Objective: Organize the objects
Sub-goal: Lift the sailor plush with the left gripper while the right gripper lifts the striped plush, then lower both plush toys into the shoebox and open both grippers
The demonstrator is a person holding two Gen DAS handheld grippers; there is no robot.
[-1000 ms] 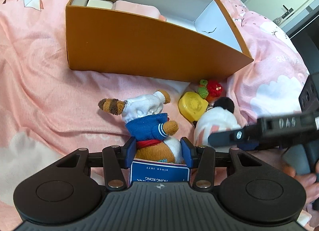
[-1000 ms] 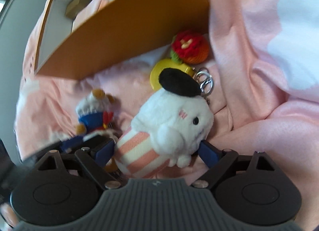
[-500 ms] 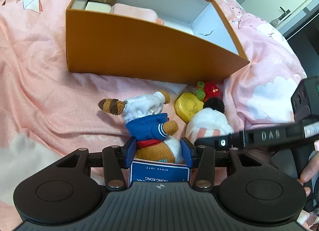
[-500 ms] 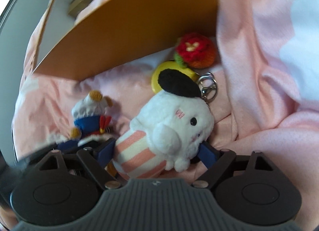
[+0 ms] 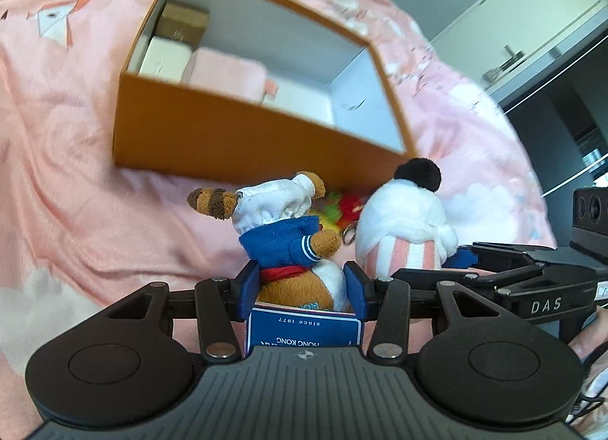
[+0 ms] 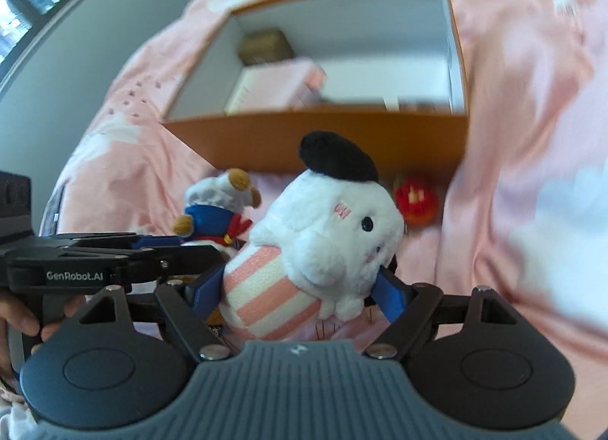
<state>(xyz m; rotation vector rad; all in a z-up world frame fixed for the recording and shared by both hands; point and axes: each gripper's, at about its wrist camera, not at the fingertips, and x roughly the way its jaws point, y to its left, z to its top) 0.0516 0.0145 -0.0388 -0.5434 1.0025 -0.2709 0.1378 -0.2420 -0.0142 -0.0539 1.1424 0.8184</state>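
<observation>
Both plush toys (image 5: 288, 234) (image 6: 323, 246) sit clamped between hand-held gripper (image 5: 302, 286) (image 6: 300, 289) pads.

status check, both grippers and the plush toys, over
Left gripper clamped on brown plush bear in blue jacket. Right gripper closing on white plush with black beret. Open orange cardboard box ahead, partly filled; path looks clear.

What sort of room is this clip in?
Probably a bedroom: the orange box and plush toys sit on a rumpled pink bedsheet with cartoon prints, and a white cabinet stands behind.
</observation>
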